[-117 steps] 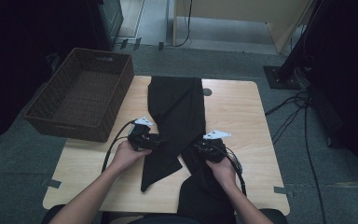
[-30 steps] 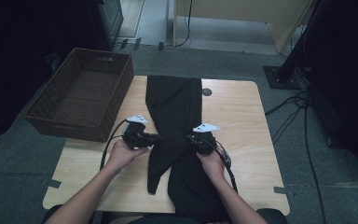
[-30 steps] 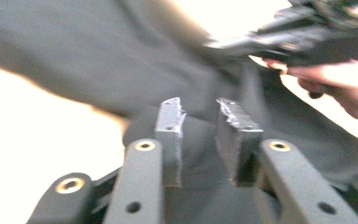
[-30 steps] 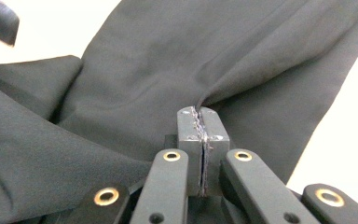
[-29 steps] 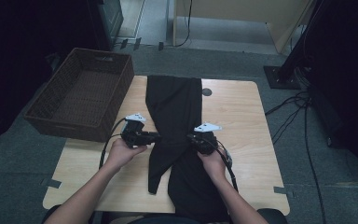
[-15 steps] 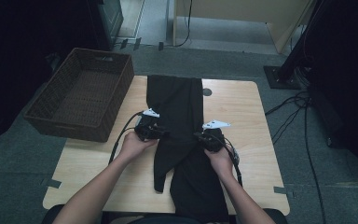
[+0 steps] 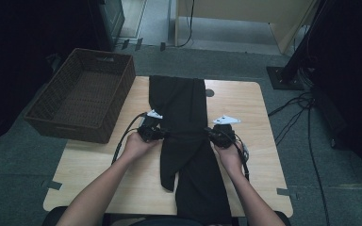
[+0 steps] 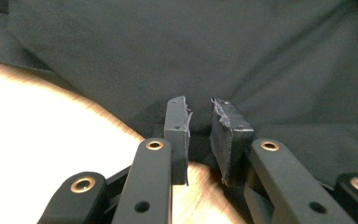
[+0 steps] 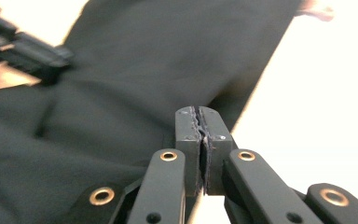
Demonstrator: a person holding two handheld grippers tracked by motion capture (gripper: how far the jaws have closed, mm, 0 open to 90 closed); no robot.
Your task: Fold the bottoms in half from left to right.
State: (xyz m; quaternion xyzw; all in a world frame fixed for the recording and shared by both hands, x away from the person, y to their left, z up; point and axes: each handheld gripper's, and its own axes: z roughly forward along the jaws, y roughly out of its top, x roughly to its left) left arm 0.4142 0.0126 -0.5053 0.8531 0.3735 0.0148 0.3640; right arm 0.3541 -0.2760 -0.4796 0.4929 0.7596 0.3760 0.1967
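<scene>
A long black garment (image 7: 176, 101) lies down the middle of the wooden table (image 7: 250, 108), from the far edge to the near edge, with a narrow flap hanging off its left side. My left gripper (image 7: 162, 135) is at the cloth's left edge. In the left gripper view the garment (image 8: 214, 56) lies just past the left gripper (image 8: 199, 116), whose jaws stand slightly apart with nothing between them. My right gripper (image 7: 208, 134) is at the cloth's right edge. In the right gripper view the right gripper (image 9: 199, 116) is pressed shut on the garment's (image 9: 135, 70) edge.
A dark woven basket (image 7: 82, 101) stands at the table's left side. A small dark round hole (image 7: 209, 92) sits in the tabletop beside the garment. Cables (image 7: 301, 117) trail on the floor to the right. Bare wood (image 7: 94, 174) lies on both sides of the cloth.
Over the last second both grippers moved a little right and away from the person, and the cloth between them shifted along. Since 3.9 s ago the near part of the garment has straightened.
</scene>
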